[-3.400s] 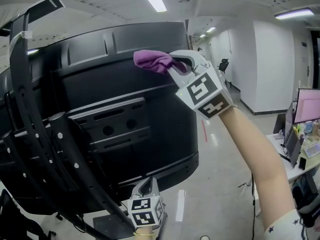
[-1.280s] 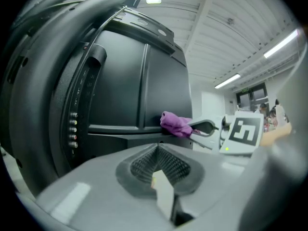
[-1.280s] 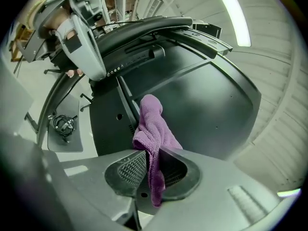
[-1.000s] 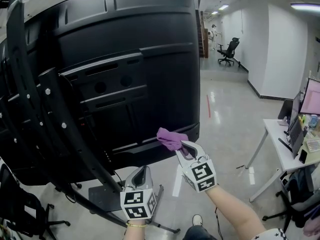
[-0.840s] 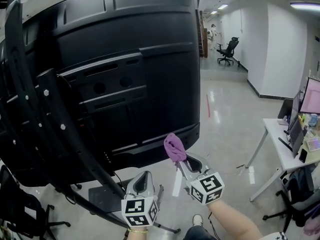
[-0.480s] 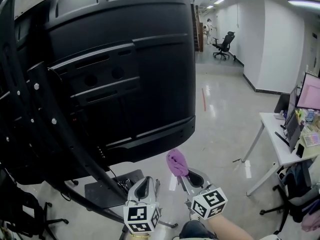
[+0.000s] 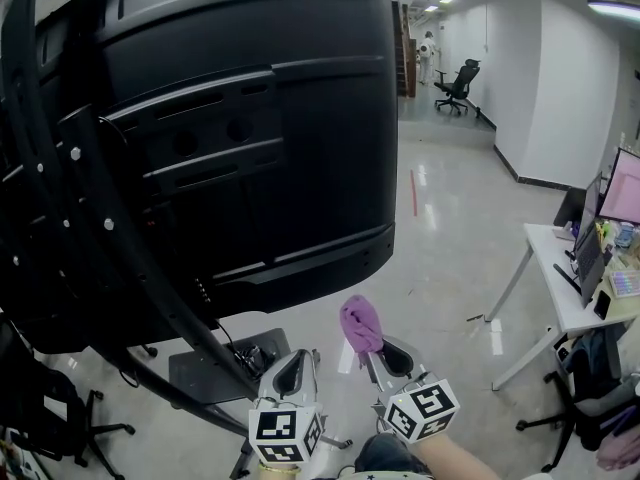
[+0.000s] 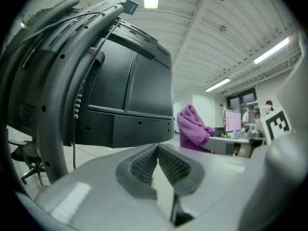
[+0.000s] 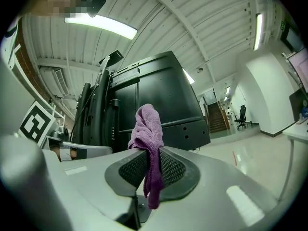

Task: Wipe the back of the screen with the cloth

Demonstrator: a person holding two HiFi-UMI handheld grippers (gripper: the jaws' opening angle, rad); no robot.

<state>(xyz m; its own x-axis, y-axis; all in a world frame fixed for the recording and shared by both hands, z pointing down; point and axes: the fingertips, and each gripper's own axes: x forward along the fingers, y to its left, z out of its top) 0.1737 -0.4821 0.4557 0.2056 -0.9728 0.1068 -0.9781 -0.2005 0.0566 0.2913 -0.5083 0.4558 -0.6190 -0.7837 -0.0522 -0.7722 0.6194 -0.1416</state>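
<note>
Standing up from the right gripper [image 7: 384,352], low in the middle of the head view, the purple cloth [image 7: 361,324] is pinched tight between the two jaws. Its long way runs up and down. The bunched fat end points up toward the bottom edge of the screen [image 7: 250,118], and a thin tail hangs down between the jaw pads (this is seen best in the right gripper view). The cloth is not touching the screen; a strip of shiny floor [image 7: 440,238] is seen between them.

The big black back of the screen fills the upper left of the head view. It is carried on a dark curved stand [image 7: 100,238] with rows of small pale bolts, at the left side.

The left gripper [image 7: 295,360] is held at the bottom of the frame, just left of the right one. Its jaws are pressed together at the tips, and nothing is held in them.

A white desk [image 7: 555,293] with monitors is seen at the right edge, and a black office chair [image 7: 458,86] far off at the upper right.
</note>
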